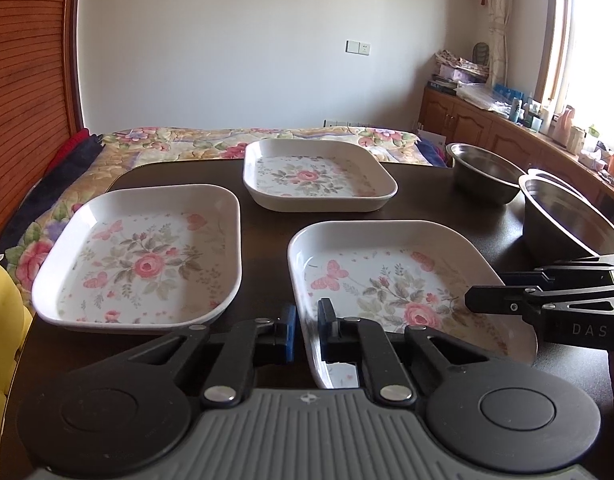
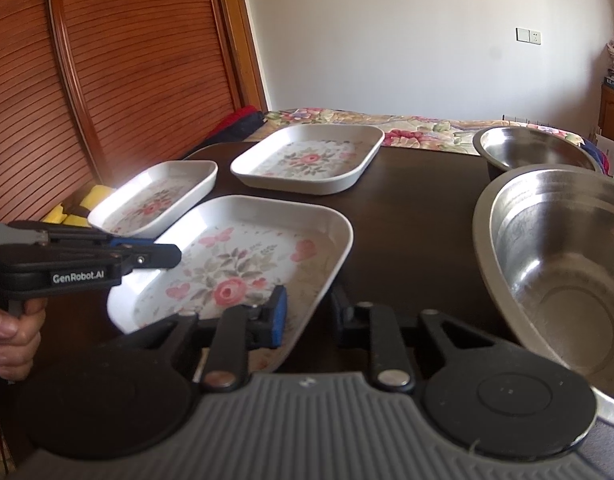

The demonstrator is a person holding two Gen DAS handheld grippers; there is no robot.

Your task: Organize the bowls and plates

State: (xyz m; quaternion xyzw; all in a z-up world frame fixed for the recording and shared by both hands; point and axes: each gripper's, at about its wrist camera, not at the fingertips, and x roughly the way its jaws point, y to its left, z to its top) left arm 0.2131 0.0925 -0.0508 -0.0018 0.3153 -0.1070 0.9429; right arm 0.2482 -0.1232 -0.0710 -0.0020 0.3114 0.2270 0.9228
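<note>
**Both hand-held grippers on the nearest floral plate, lift pending**

Left wrist view: the left hand-held gripper (image 1: 306,330) straddles the near-left rim of the white square floral plate nearest the front edge of the desk (image 1: 403,288). Its blue pads sit one on each side of the rim with a narrow gap, and I cannot tell whether they are pinching it. A second floral square plate (image 1: 143,258) lies toward the desk's left edge, a third (image 1: 319,174) near the back edge. Two round stainless-steel bowls (image 1: 483,178) stand at the right edge. The dark brown desk (image 1: 267,248) looks smooth and faintly glossy.

Right wrist view: the right hand-held gripper (image 2: 307,312) stands moderately wide, one finger over the plate's basin, the other outside its right rim, clearly not clamped. The closest steel bowl (image 2: 559,256) looks slick and brushed.

The step appears to be gathering plates into a stack. Next, both grippers probably need to close firmly on the thin, smooth, upturned rim, since the glazed-looking surface could slip, then lift level and nest it in a neighbour.
</note>
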